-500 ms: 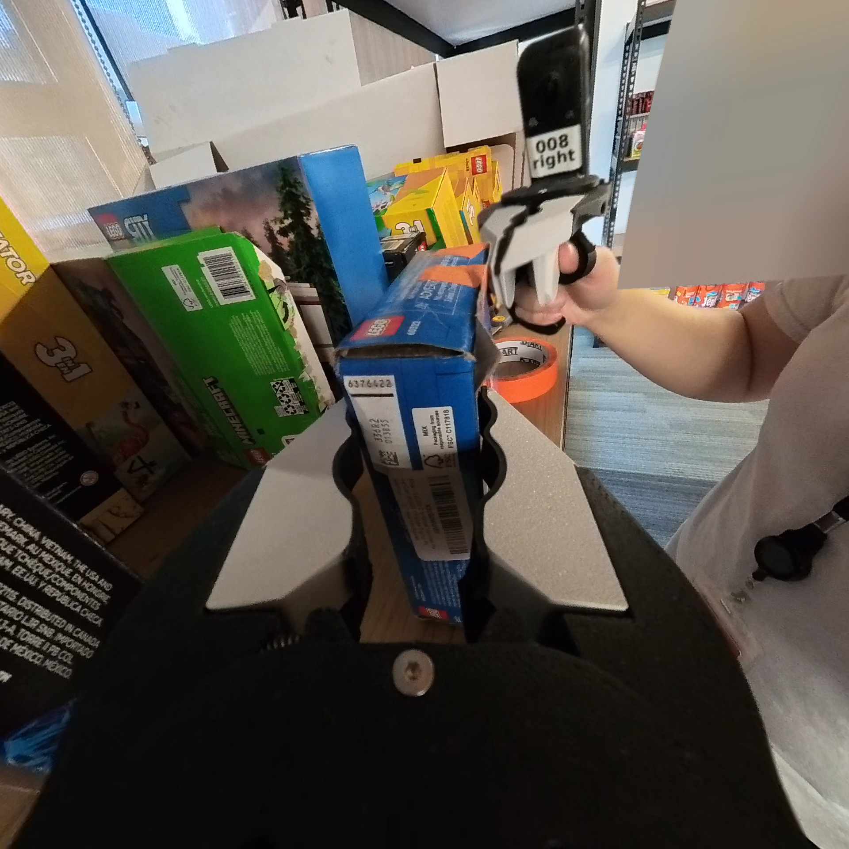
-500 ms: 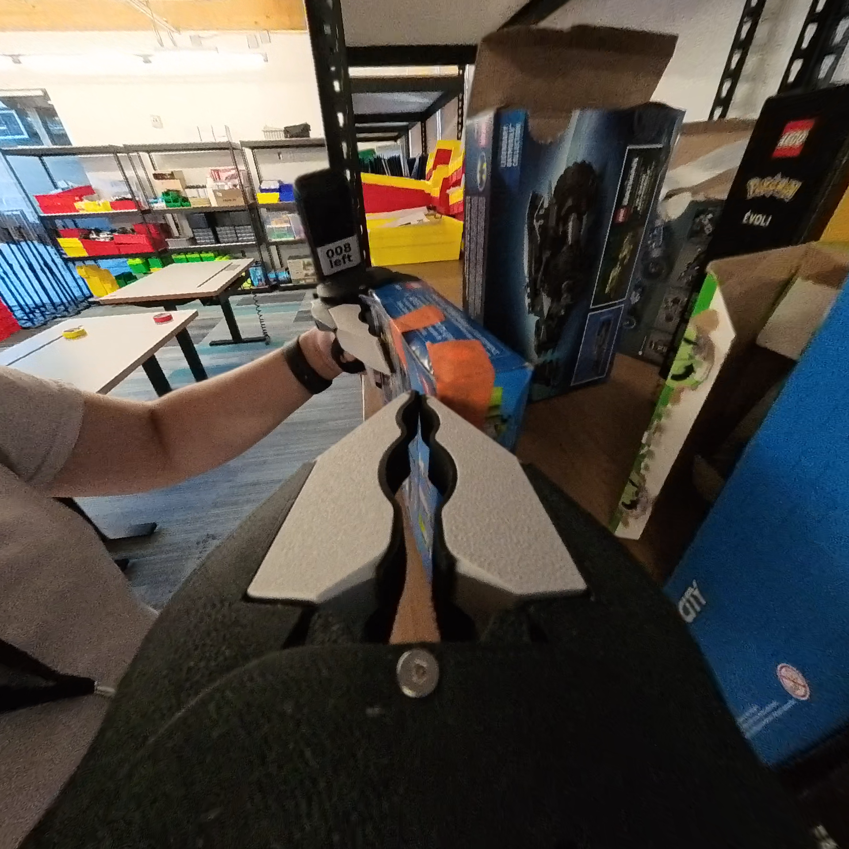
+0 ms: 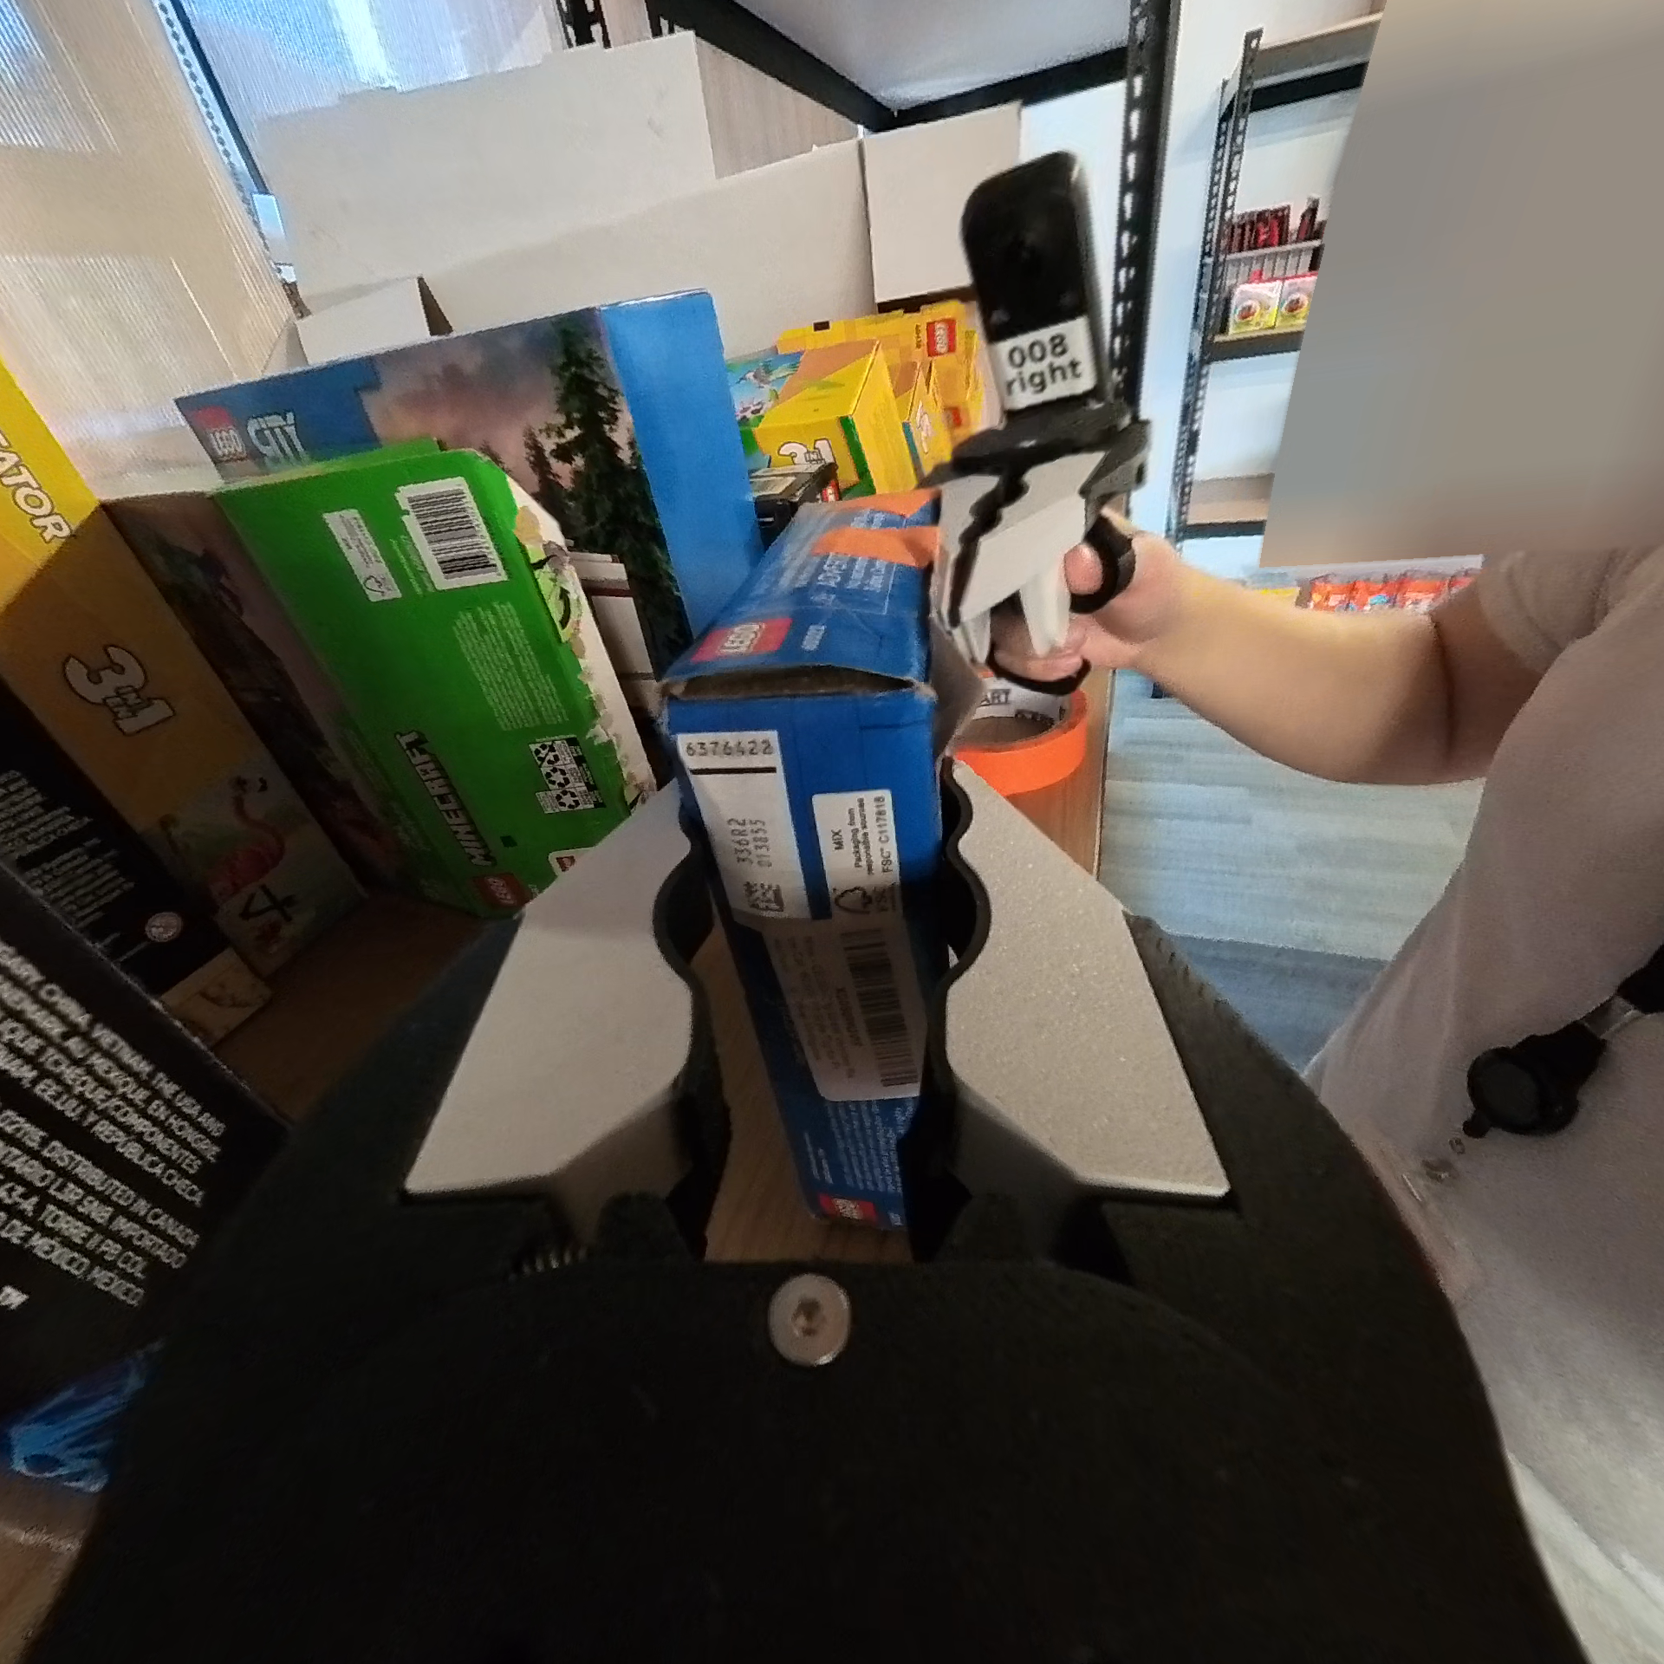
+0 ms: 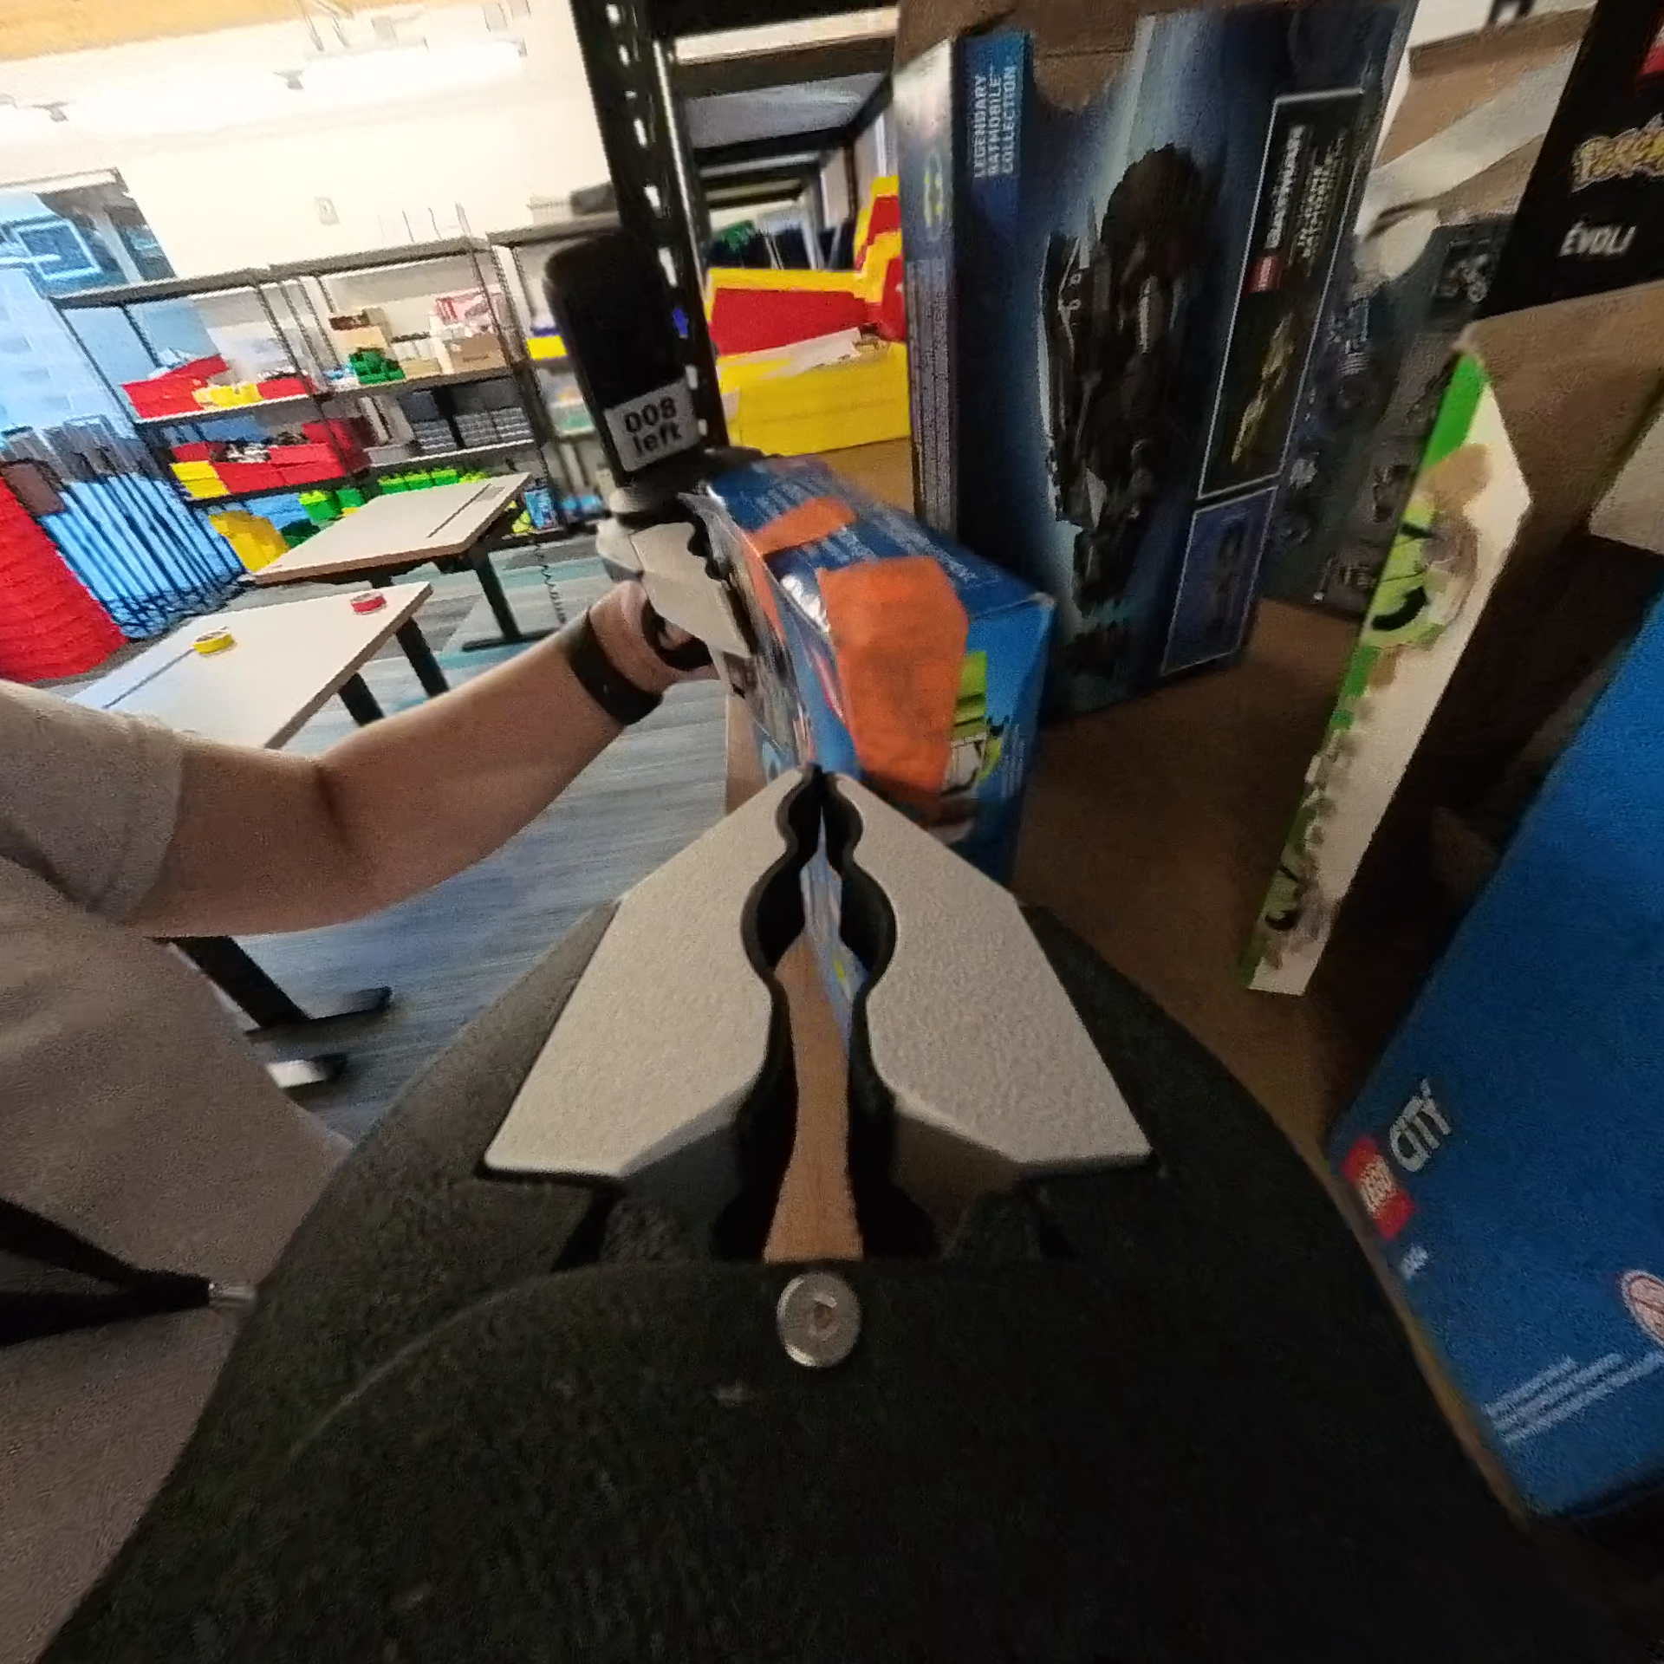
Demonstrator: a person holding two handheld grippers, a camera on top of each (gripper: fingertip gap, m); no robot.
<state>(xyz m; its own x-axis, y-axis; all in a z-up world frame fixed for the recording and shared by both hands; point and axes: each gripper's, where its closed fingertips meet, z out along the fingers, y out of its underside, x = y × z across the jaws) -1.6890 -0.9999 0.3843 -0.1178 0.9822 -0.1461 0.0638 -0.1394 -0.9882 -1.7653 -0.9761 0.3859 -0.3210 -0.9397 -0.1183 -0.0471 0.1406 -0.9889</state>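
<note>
I have the small blue box (image 3: 815, 864) clamped at its near end in my left gripper (image 3: 815, 801), whose fingers (image 3: 1035, 990) press the two broad sides; it sits in the centre of the left wrist view, standing on edge, label end towards the camera. Its top edge runs away towards the upper right of the frame, where my right gripper (image 3: 968, 558) meets its far end, beside the orange patches on the box.

From the right wrist view, the same blue box (image 4: 900, 666) sits just above centre frame, with the left gripper (image 4: 711, 585) on its far end at centre left. My right gripper (image 4: 819, 792) has its jaws nearly together, pinching a thin blue flap of the box's near end between the fingers (image 4: 981, 1008).

In the left wrist view, a green box (image 3: 432, 666) leans at left of centre, with a taller blue box (image 3: 540, 396) behind it and yellow boxes (image 3: 855, 396) at upper centre. An orange tape roll (image 3: 1026, 747) lies on the wooden shelf (image 3: 333, 990) just behind the held box, at right of centre. In the right wrist view, a tall dark box (image 4: 1144, 378) stands at upper right, beyond the held box.
</note>
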